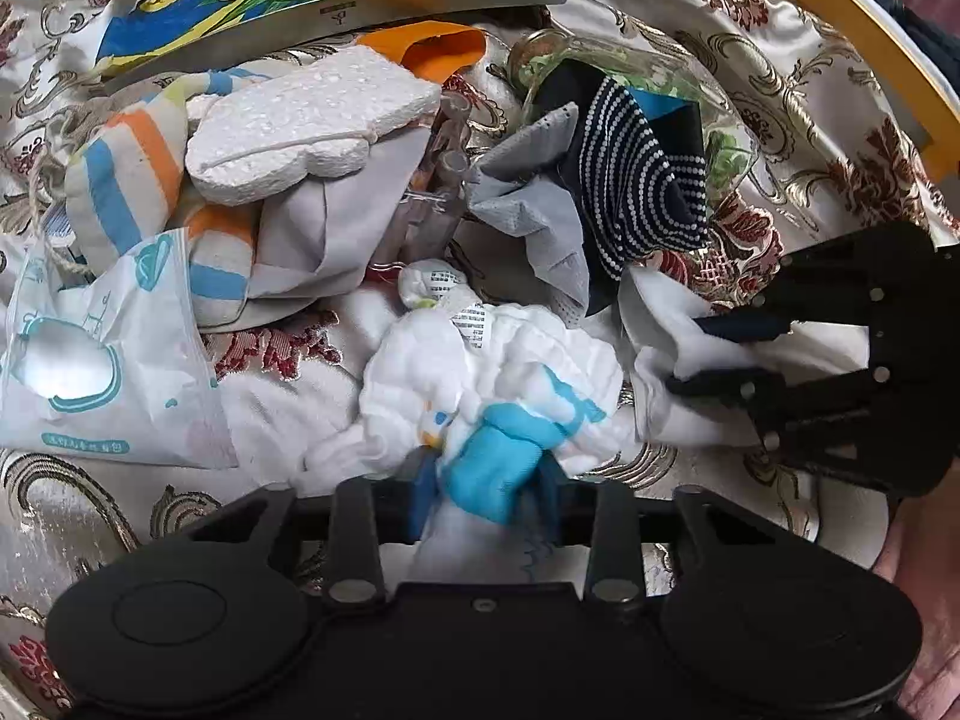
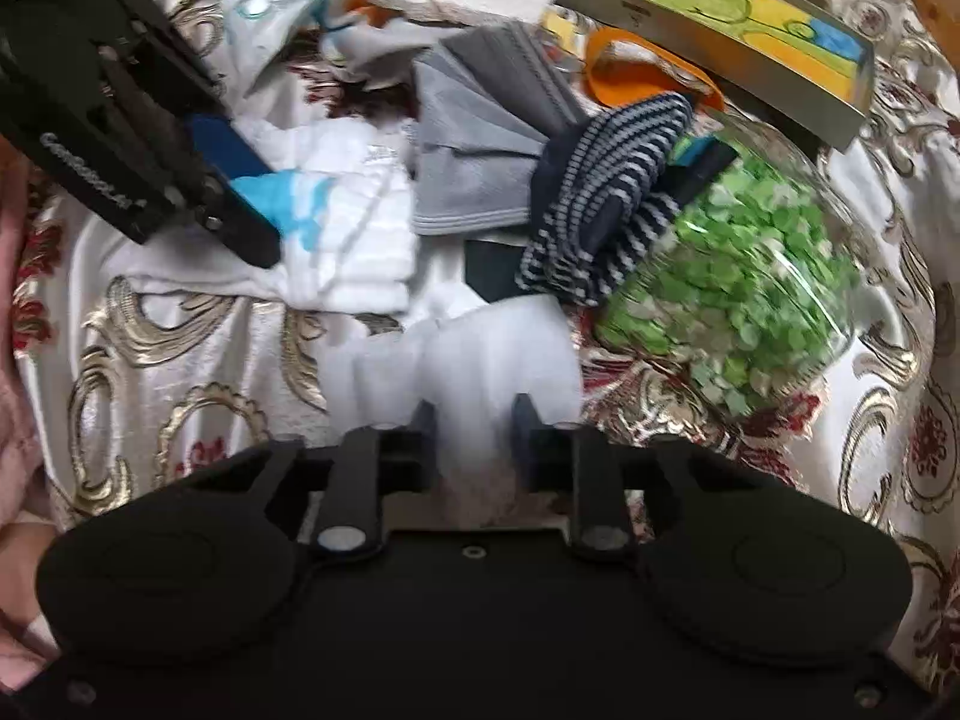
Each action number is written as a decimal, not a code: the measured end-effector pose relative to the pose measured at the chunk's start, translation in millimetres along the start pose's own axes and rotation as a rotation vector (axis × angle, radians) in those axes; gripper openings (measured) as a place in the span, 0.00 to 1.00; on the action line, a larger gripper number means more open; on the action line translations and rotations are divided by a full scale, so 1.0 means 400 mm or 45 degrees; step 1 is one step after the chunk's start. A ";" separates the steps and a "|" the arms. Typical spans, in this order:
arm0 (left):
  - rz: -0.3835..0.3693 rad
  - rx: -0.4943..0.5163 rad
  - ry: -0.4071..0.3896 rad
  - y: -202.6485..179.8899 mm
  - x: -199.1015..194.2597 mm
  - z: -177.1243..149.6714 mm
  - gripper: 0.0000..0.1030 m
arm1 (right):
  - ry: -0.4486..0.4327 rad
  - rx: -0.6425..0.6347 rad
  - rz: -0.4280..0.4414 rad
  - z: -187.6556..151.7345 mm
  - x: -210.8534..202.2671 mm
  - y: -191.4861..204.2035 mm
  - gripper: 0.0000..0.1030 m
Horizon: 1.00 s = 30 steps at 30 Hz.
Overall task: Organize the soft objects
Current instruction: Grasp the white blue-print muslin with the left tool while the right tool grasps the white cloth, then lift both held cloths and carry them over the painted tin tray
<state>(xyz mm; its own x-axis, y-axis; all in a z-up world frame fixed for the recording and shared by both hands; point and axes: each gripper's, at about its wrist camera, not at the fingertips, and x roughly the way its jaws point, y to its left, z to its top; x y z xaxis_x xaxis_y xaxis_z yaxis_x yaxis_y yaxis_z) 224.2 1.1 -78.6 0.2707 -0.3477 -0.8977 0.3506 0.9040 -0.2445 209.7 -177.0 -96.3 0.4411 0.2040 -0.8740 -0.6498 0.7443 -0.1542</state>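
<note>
A crumpled white cloth with blue print (image 1: pixel 480 372) lies in the middle of the patterned bedspread (image 1: pixel 780 120). My left gripper (image 1: pixel 486 483) is shut on its bright blue corner; the right wrist view shows this gripper (image 2: pixel 270 204) at upper left, clamped on the same cloth (image 2: pixel 354 228). My right gripper (image 2: pixel 474 417) is shut on a plain white cloth (image 2: pixel 480 348). In the left wrist view the right gripper (image 1: pixel 702 354) comes in from the right, pinching that white cloth (image 1: pixel 666 312). A dark dotted sock (image 1: pixel 630 180) and a grey cloth (image 1: pixel 534 210) lie just behind.
A striped soft toy (image 1: pixel 126 180), a white foam block (image 1: pixel 300 120) and a plastic packet (image 1: pixel 90 372) lie at the left. A framed drawing (image 1: pixel 336 6) is at the back. A glass jar of green bits (image 2: pixel 750 288) lies on its side by the sock (image 2: pixel 606 198).
</note>
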 end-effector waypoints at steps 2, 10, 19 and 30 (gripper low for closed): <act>-0.009 -0.008 -0.005 0.003 -0.004 0.000 0.25 | -0.005 0.013 -0.002 -0.003 -0.001 -0.005 0.10; -0.085 -0.043 -0.067 0.005 -0.040 -0.017 0.14 | -0.094 -0.001 0.009 -0.011 -0.044 0.001 0.01; -0.247 -0.106 -0.249 0.006 -0.116 -0.031 0.14 | -0.321 0.080 0.089 -0.011 -0.171 -0.013 0.01; -0.436 -0.145 -0.575 0.019 -0.233 -0.052 0.14 | -0.645 0.211 0.100 -0.036 -0.327 -0.072 0.01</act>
<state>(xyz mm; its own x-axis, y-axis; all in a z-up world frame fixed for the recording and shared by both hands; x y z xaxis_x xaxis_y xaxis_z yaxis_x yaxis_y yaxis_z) 183.1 45.5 -4.2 0.5232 -0.6745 -0.5209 0.3938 0.7334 -0.5541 161.9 -234.1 15.8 0.6652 0.5136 -0.5419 -0.6042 0.7967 0.0134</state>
